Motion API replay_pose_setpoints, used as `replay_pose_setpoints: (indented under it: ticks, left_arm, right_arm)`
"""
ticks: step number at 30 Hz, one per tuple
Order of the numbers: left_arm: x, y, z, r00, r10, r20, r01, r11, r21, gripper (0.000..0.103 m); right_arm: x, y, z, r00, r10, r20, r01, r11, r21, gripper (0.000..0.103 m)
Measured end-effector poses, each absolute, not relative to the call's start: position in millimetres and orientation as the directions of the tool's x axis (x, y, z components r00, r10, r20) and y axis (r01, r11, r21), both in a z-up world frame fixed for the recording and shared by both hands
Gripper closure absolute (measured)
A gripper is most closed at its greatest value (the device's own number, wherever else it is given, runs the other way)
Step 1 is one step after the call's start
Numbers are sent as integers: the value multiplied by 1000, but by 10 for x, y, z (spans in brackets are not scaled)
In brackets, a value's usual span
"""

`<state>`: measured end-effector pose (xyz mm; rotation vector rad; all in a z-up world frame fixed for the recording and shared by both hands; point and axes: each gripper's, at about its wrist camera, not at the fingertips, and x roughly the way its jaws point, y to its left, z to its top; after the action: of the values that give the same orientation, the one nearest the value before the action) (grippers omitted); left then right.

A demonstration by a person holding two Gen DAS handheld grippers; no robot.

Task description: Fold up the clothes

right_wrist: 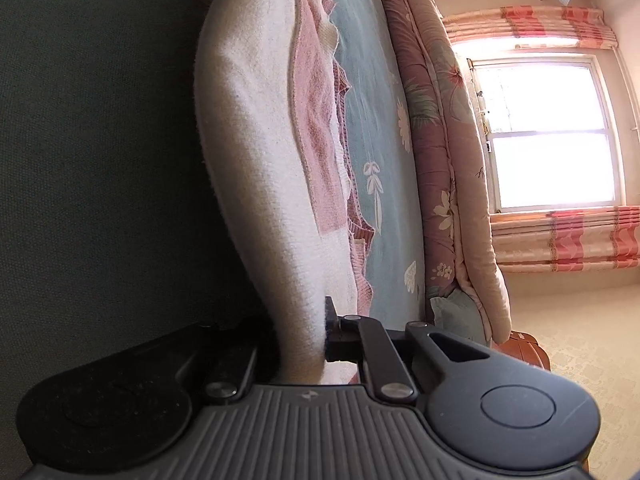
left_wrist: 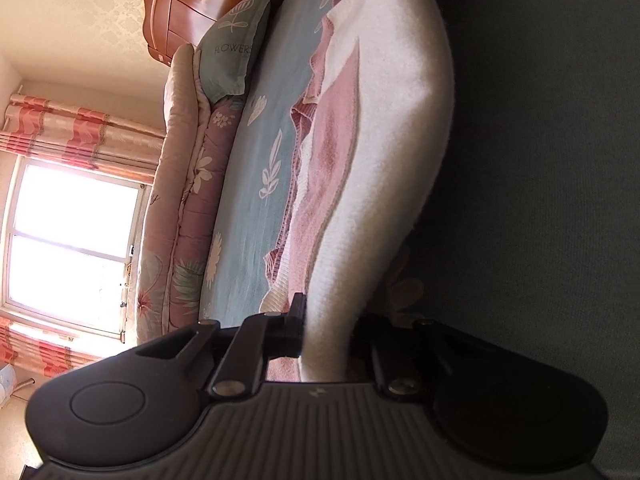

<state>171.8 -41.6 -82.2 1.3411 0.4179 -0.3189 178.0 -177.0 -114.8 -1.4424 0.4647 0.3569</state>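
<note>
- My left gripper [left_wrist: 326,338]: jaws closed on an edge of the white-and-pink sweater [left_wrist: 384,152]; the cloth passes straight between the fingers, and one black finger [left_wrist: 297,322] shows against it. The opposite finger sits in shadow behind the fabric.
- My right gripper [right_wrist: 302,338]: likewise clamped on the sweater [right_wrist: 256,128], cloth pinched between the fingers; one finger [right_wrist: 331,332] is visible at the fabric's edge, the other is dark and hard to make out.
- Sweater: white fuzzy knit with pink panels and ribbed pink trim, stretched between the two grippers and held up as a fold, its lower layers lying on the blue floral bedspread [left_wrist: 256,184].
- Both cameras are rolled sideways, so the bed runs vertically in each view.
- Dark grey-green surface [left_wrist: 540,160]: fills the side of each view next to the sweater; I cannot tell what it is.
- Teal pillow [left_wrist: 236,48] printed "FLOWERS", at the head of the bed against the wooden headboard [left_wrist: 200,4].
- Folded floral quilt [right_wrist: 444,140], mauve and cream, along the bed's far side.
- Window [right_wrist: 548,132], bright, with pink striped curtains [right_wrist: 560,236].
</note>
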Motion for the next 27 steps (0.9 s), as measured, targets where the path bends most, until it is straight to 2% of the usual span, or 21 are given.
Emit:
replay_pose_setpoints:
  ticks: [13,21,23,27]
  left_arm:
    - [670,-420,-709,862,1,-508,503,131,854,93]
    - [352,-445,-857,823,6,-568,564,114,818,90]
    - [323,-419,-816,798,4,-603,598,124,792,87]
    - [251,-247,-529,730,-25,-683,677,168,716,87]
  right_arm:
    - [726,-1804,-928,799,-5,-601,-599,81,-797,91]
    - [412,-1803,-1078,753,-22,-658,-656,58,-753,90]
    - [370,-1812,-1100,739,-26,-673,-671,56,-739,87]
    - [332,-1946,-858,693,-18,-721,-717,91,-692,75]
